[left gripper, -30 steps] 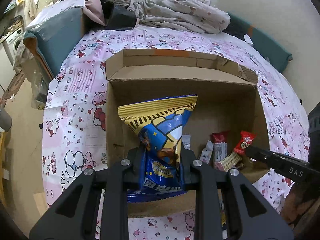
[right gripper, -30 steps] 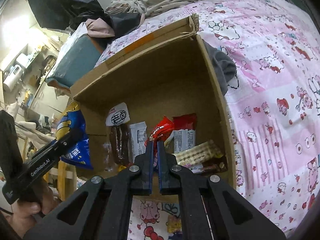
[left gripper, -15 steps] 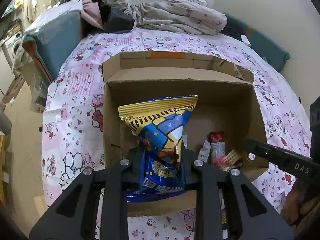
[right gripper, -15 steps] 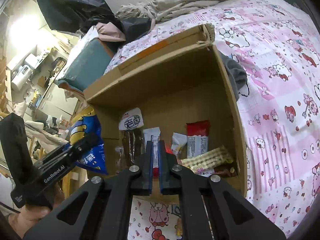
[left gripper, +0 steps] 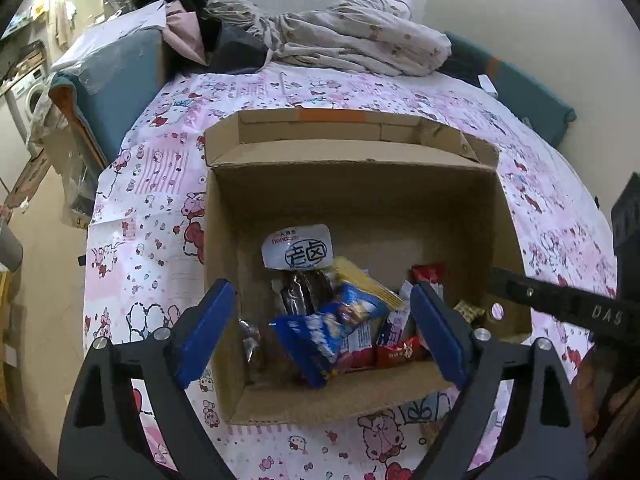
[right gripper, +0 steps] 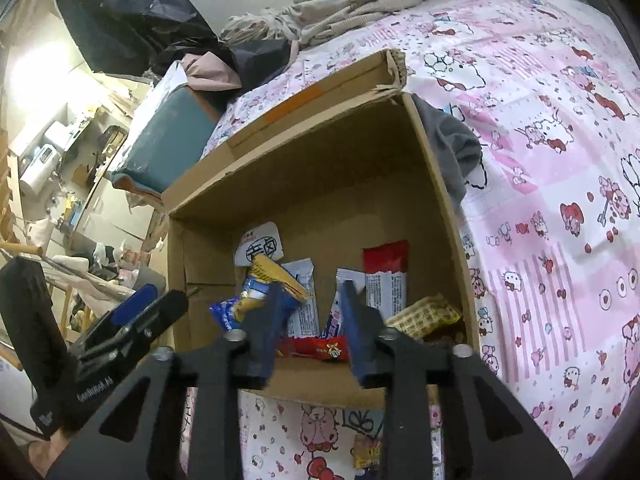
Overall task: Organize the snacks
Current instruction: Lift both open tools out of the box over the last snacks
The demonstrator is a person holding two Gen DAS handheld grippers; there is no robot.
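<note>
Cardboard box (left gripper: 360,192) sits on pink cartoon-print bedsheet (left gripper: 152,208), rumpled blanket (left gripper: 352,44) behind box. Left tool (left gripper: 320,328) wide open, empty, above box; right tool (right gripper: 310,320) part-open, empty.

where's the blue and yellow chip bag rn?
The blue and yellow chip bag lies inside the brown cardboard box, near its front wall, between the dark brown vacuum-packed snack and the small red wrapper.

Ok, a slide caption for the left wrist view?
Left tongs open above the cardboard box, the blue chip bag lying among the snacks inside.
</note>
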